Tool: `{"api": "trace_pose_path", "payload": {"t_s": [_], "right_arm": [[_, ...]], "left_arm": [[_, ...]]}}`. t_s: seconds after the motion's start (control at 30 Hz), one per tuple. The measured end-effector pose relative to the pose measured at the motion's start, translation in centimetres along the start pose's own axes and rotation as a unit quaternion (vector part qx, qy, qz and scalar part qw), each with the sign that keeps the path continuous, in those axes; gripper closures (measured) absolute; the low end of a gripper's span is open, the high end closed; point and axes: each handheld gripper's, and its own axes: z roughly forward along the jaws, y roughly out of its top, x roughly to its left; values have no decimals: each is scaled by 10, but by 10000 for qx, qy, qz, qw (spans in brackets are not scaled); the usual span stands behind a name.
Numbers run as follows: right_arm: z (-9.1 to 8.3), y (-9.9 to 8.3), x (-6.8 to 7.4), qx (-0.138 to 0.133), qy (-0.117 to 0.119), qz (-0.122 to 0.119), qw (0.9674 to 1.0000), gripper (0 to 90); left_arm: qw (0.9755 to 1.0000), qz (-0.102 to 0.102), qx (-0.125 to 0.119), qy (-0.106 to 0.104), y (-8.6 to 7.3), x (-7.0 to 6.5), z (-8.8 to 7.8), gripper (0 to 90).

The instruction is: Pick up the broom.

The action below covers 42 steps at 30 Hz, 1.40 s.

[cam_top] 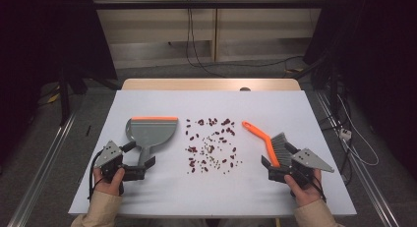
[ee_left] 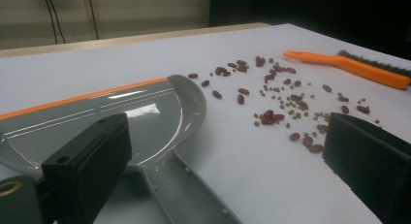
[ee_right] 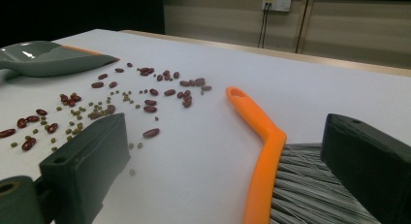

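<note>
Jaws apart astride dustpan [cam_top: 150, 132] handle, brush [cam_top: 269, 143] — handle pointing away

1. A dustpan [cam_top: 149, 133] lies on the table [cam_top: 147, 197] to my left, its handle pointing back toward my left gripper [cam_top: 140, 168].
2. Scattered beans [cam_top: 211, 146] lie mid-table, right of the dustpan.
3. A brush [cam_top: 270, 143] lies right of the beans, its bristle end between the jaws of my right gripper [cam_top: 280, 165].

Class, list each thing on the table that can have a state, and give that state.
Dustpan: flat, no beans inside.
Brush: lying down, not gripped.
Beans: scattered between them.
Left gripper: open, astride the dustpan handle.
Right gripper: open, around the brush's bristle end.
</note>
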Motion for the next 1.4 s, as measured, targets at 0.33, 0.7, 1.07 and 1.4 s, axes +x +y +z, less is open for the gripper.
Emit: {"api": "trace_pose_path", "payload": {"t_s": [0.33, 0.7, 1.07, 1.4], "right_arm": [[3, 3, 2, 66, 144, -12, 9999, 34], [26, 25, -12, 695, -10, -35, 9976, 94], [55, 38, -27, 1218, 79, 85, 9925, 237], [82, 45, -40, 1850, 161, -113, 9825, 432]], "left_arm": [[10000, -7, -12, -22, 0, 0, 0, 33], [10000, -29, -44, -2, 0, 0, -1, 34], [10000, -29, -31, -30, 0, 0, -1, 34], [10000, -37, -36, -57, 0, 0, -1, 33]]}}
